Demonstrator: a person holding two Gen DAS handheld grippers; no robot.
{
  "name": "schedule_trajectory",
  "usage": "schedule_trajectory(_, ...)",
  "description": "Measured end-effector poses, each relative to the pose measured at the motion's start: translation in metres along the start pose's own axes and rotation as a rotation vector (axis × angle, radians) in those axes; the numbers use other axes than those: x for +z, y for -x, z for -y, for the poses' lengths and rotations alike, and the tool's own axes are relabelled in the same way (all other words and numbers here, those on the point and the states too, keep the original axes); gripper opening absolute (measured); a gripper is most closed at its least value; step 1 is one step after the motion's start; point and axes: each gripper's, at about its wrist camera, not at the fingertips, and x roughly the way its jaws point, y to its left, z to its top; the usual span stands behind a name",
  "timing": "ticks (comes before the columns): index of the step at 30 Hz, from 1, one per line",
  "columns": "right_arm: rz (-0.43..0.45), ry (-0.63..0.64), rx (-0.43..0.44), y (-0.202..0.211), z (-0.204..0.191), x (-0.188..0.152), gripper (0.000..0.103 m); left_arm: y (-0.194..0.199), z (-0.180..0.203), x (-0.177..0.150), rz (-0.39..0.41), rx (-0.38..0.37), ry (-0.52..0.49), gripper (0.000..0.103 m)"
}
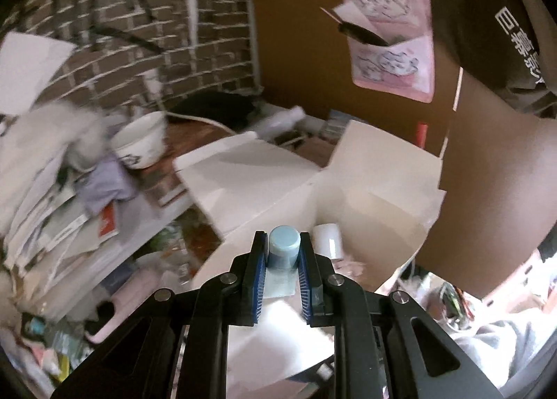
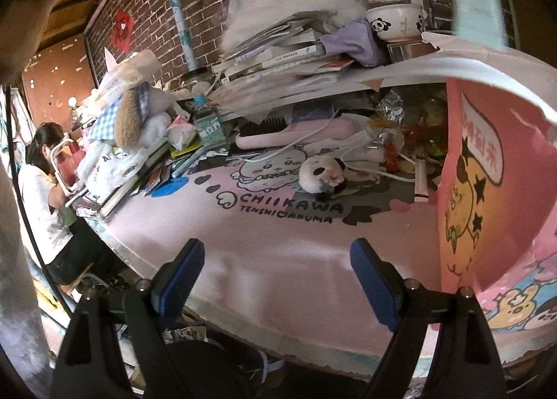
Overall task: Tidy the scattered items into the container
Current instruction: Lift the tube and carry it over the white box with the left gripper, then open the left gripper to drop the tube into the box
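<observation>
Right wrist: "CHIIKAWA TENSHI AKUMA" on pink mat (image 2: 278, 246).

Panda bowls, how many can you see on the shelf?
1. The bowl sits on top of the shelf clutter by the brick wall, beside the purple cloth; the left wrist view shows that bowl too. Others may be hidden in the pile.

A cluttered home desk corner: a brick wall (image 2: 146, 16) at twelve o'clock, stacked books (image 2: 278, 58), plush toys (image 2: 320, 173), and a cartoon desk mat (image 2: 278, 242) at six.
</observation>
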Motion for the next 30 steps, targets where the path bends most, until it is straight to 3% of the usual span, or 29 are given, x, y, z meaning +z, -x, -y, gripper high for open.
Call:
schedule_trajectory(5, -0.001, -0.001, 0.002, 0.001, 0.001, -0.003, 0.084, -0.031, 0.017, 0.017, -0.096, -0.046, -0.043, 0.012)
schedule_trajectory(9, -0.022, -0.036, 0.029, -0.001, 0.007, -0.006, 0.084, -0.061, 0.025, 0.019, -0.212, -0.024, -0.075, 0.012)
schedule_trajectory(21, -0.016, -0.052, 0.03, -0.001, 0.011, -0.011, 0.084, -0.107, 0.03, 0.014, -0.449, 0.015, -0.141, 0.012)
schedule_trajectory(27, -0.017, -0.063, 0.03, -0.001, 0.015, -0.012, 0.084, -0.123, 0.031, 0.006, -0.521, 0.025, -0.163, 0.013)
schedule_trajectory(29, -0.017, -0.063, 0.03, -0.001, 0.016, -0.012, 0.084, -0.123, 0.031, 0.005, -0.521, 0.027, -0.164, 0.017)
schedule_trajectory(30, -0.016, -0.064, 0.03, -0.001, 0.016, -0.012, 0.084, -0.122, 0.03, 0.005, -0.516, 0.033, -0.166, 0.026)
